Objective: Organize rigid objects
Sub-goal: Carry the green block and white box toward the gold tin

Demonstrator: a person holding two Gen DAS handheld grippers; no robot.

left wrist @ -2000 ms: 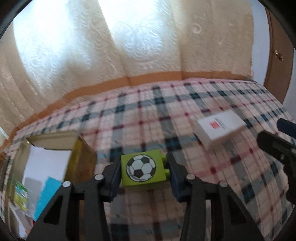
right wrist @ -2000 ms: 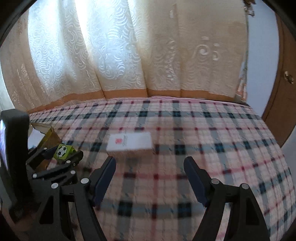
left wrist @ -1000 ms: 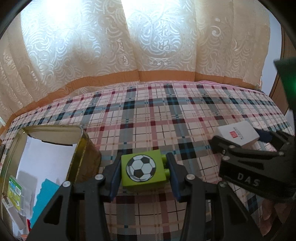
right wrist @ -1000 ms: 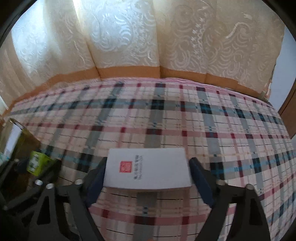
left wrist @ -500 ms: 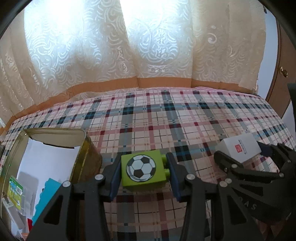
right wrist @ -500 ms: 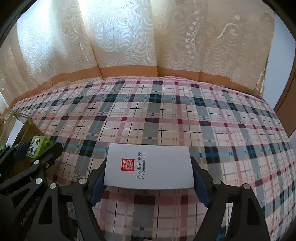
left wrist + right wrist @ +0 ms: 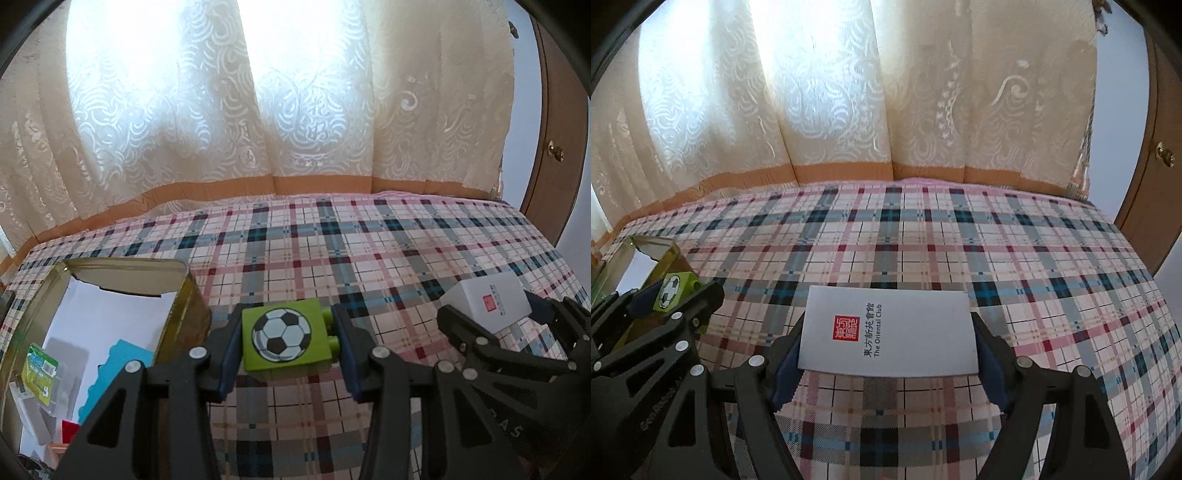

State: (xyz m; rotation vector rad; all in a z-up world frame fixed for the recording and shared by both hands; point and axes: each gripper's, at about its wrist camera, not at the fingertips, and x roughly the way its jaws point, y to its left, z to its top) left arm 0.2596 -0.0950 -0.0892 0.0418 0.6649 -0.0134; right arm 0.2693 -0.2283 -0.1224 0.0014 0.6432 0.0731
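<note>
Tin [image 7: 186, 291]: gold, open-topped, sitting on the plaid cloth [image 7: 332, 236] at the far left; a blue piece, a green packet and something red already lie inside. Everything below is placed against this tin.
Green block [image 7: 284, 338]: football picture facing up, studs to the right, held off the cloth just right of the tin's near corner, not yet over the opening.
Left gripper [image 7: 286, 350]: clamped on the green block, one pad on each side face; the grip looks square and firm.
White box [image 7: 888, 332]: flat, red seal and "The Oriental Club" on top, well right of the tin, lifted clear of the cloth.
Right gripper [image 7: 888, 354]: jaws spread wide but pressed on the box's two short ends, so it is gripping.
Step in hand, I'd say: carry both pieces to the tin.
Doing it well: bring the block over the rim first, lower it into a bare spot, then let go; keep the box level and waiting to the right so the two tools don't collide at the opening.
</note>
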